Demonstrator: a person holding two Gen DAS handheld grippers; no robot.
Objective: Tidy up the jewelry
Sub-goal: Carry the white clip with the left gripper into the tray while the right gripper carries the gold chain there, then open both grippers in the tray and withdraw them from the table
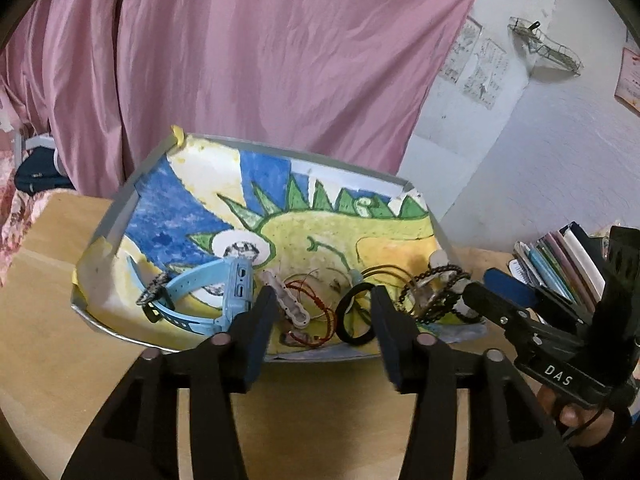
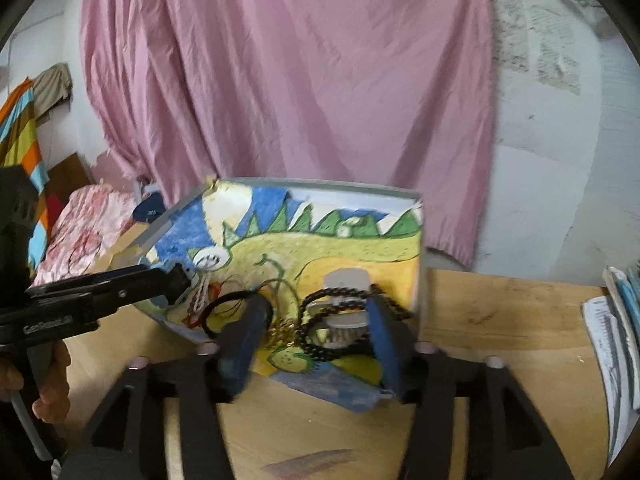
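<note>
Both grippers open, holding nothing: left gripper (image 1: pixel 324 300) straddles thin red wire bangles (image 1: pixel 316 312); right gripper (image 2: pixel 316 320) brackets black beaded bracelet (image 2: pixel 340 320) inside the shallow painted-paper-lined tray (image 1: pixel 120 216), probably lining up picks.

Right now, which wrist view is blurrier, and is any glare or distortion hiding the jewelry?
Right wrist view: softer overall, motion smear on the black beaded bracelet and the right gripper. Left wrist view: sharper; the light blue strap watch and black round hair tie read cleanly. Both: heavy fisheye bending of the painted tray rim, dark vignette corners, flat light, no glare.
</note>
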